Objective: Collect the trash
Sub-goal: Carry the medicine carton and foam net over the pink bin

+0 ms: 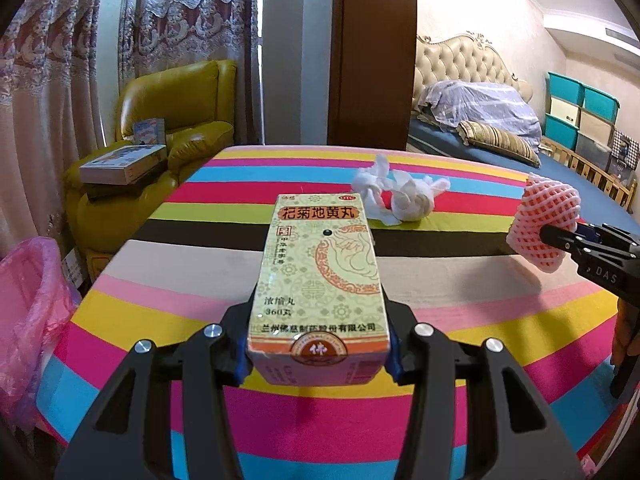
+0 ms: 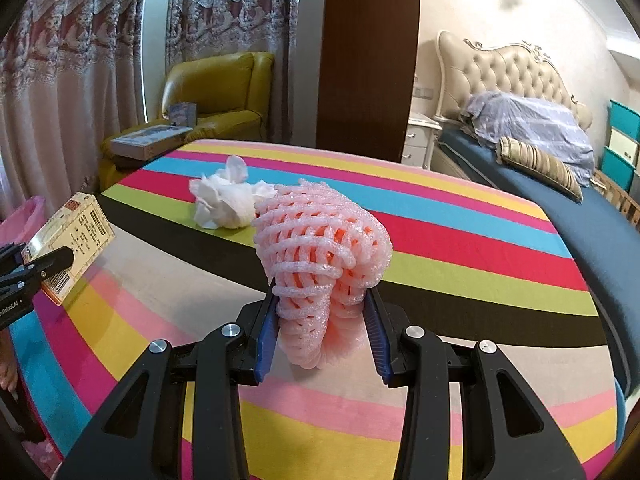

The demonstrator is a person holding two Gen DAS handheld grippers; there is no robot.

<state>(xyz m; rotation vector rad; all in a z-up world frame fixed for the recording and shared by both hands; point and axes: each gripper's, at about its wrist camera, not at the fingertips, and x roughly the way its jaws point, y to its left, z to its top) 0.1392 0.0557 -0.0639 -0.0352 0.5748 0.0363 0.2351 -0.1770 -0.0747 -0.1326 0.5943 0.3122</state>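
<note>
Left gripper (image 1: 318, 360) is pinching the near end of a yellow medicine box (image 1: 320, 280), holding it clear above the striped tablecloth (image 1: 160, 320). Right gripper (image 2: 322, 332) is squeezing a pink foam fruit net (image 2: 320, 264) between its blue pads (image 2: 266, 332), also lifted. Crumpled white tissue (image 1: 396, 196) is lying on the green stripe beyond both; a pink-lined bin (image 1: 28, 312) is sitting at the table's left edge.

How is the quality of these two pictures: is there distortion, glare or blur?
Left wrist view: strong fisheye bending, dark corners; the box in the left hand-held gripper is sharp, with slight glare on it. Right wrist view: same bending; the foam net is sharp, the window behind the curtain is bright.
</note>
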